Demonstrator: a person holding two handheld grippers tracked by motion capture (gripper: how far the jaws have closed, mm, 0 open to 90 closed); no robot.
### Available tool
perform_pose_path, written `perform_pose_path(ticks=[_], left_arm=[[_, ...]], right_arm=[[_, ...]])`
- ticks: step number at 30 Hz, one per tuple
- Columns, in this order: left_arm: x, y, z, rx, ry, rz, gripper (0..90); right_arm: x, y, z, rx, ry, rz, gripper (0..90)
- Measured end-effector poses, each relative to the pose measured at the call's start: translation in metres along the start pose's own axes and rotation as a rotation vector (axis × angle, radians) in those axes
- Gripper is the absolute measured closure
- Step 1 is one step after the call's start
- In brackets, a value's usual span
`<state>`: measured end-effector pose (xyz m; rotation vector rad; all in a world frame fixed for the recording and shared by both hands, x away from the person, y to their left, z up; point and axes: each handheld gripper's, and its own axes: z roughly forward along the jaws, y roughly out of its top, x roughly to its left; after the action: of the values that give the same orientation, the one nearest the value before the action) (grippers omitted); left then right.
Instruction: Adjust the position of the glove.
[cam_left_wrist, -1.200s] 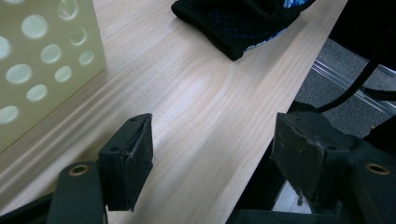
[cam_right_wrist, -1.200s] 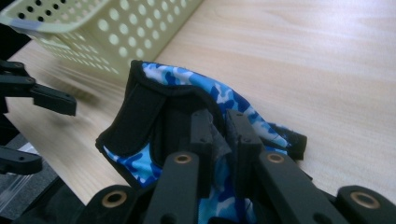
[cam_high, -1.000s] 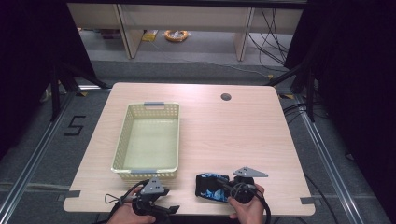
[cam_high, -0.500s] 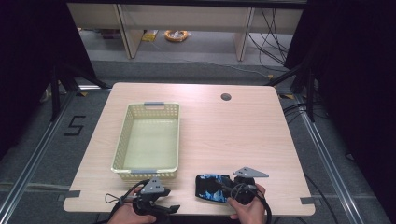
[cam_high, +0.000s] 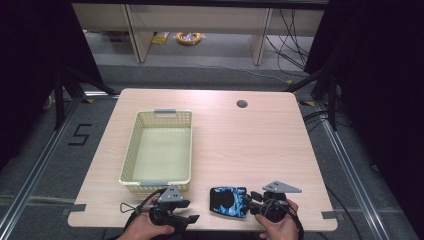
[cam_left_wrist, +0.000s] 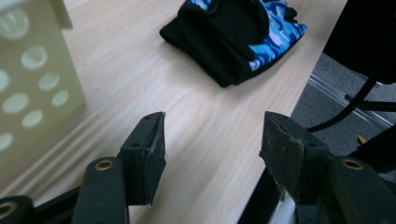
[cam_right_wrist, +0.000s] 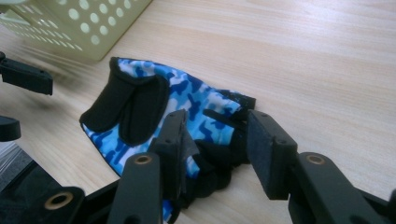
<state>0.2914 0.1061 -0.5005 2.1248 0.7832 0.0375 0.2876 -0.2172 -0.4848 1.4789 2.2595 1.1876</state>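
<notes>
Even overhead light on the table (cam_high: 250, 145), dark surround in high view, soft shadows only, no glare; basket (cam_left_wrist: 32, 88) blurred close-up in left gripper view.

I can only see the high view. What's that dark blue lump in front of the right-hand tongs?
Observer: A blue camouflage fabric glove with a black padded patch, lying flat.
Operator: Have the tongs grabbed it?
Observer: No. The right tongs stand open, their jaws straddling the glove's black end.
Operator: And the left-hand ones?
Observer: The left tongs are open too, with bare light wooden table between the jaws and the pale yellow plastic basket with round holes close beside them.
</notes>
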Motion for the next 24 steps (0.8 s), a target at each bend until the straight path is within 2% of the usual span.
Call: perform_pose_path(ticks=[1,2,3,4,5,7,8,9,10,11,12,13,14,15,16,17,18,19,20,21,22,23,24], left_arm=[[-0.001,0.002,0.001,0.008,0.001,0.000,40.1],[-0.002,0.004,0.004,0.005,-0.001,-0.020,40.3],[-0.002,0.006,0.006,0.006,0.003,-0.017,40.4],[0.000,0.008,0.008,0.015,0.007,0.001,40.4],[-0.002,0.009,0.012,0.014,0.001,-0.029,40.6],[-0.002,0.012,0.016,0.024,0.014,-0.004,40.8],[-0.003,0.012,0.019,0.023,0.013,-0.023,40.9],[-0.003,0.014,0.021,0.027,0.019,-0.005,41.0],[-0.003,0.015,0.023,0.032,0.022,-0.015,41.1],[-0.004,0.016,0.025,0.033,0.018,0.002,41.3],[-0.004,0.017,0.027,0.042,0.027,-0.009,41.3],[-0.003,0.018,0.027,0.053,0.028,0.009,41.4],[-0.002,0.019,0.028,0.054,0.026,0.015,41.4],[-0.003,0.019,0.031,0.036,0.024,-0.024,41.4],[-0.001,0.020,0.031,0.046,0.030,-0.021,41.5],[-0.001,0.020,0.032,0.039,0.028,-0.038,41.7],[0.001,0.021,0.032,0.043,0.019,-0.031,41.9],[0.001,0.021,0.033,0.041,0.017,-0.039,42.4],[0.001,0.022,0.033,0.048,0.010,-0.047,42.7],[0.001,0.022,0.034,0.046,0.004,-0.052,43.1],[0.000,0.022,0.034,0.042,-0.014,-0.055,44.0],[-0.001,0.022,0.035,0.038,-0.017,-0.078,45.0],[-0.002,0.022,0.036,0.039,-0.028,-0.073,45.5]], right_arm=[[-0.001,0.000,0.001,0.006,-0.008,-0.001,58.7],[-0.002,-0.001,0.002,0.012,0.006,0.010,57.6],[-0.003,-0.001,0.003,0.011,0.007,0.007,56.2],[-0.001,-0.001,0.004,0.024,0.008,0.046,54.2],[-0.005,0.000,0.006,0.038,0.009,0.019,52.4],[-0.007,0.000,0.010,0.061,-0.005,0.011,51.3],[-0.008,0.000,0.013,0.071,0.005,0.014,49.5],[-0.010,0.000,0.016,0.077,-0.001,-0.014,48.0],[-0.009,0.001,0.017,0.116,0.003,0.012,47.9],[-0.010,0.001,0.021,0.149,-0.021,-0.016,51.9],[-0.010,0.001,0.021,0.149,-0.021,-0.016,51.9],[-0.012,0.001,0.022,0.146,-0.001,-0.027,55.8],[-0.013,0.000,0.027,0.098,0.000,-0.049,58.5],[-0.014,0.001,0.025,0.128,0.012,-0.082,60.1],[-0.012,0.002,0.022,0.164,-0.004,-0.084,63.2],[-0.013,0.002,0.023,0.158,0.006,-0.124,65.9],[-0.010,-0.001,0.025,0.120,0.013,-0.084,68.3],[-0.012,0.000,0.023,0.146,0.008,-0.128,71.1],[-0.011,-0.001,0.024,0.141,0.023,-0.105,73.2],[-0.010,-0.001,0.023,0.159,0.023,-0.081,74.4],[-0.011,-0.001,0.022,0.166,0.026,-0.067,75.1],[-0.011,-0.002,0.022,0.145,0.031,-0.056,75.6],[-0.012,-0.002,0.021,0.157,0.021,-0.049,76.0]])
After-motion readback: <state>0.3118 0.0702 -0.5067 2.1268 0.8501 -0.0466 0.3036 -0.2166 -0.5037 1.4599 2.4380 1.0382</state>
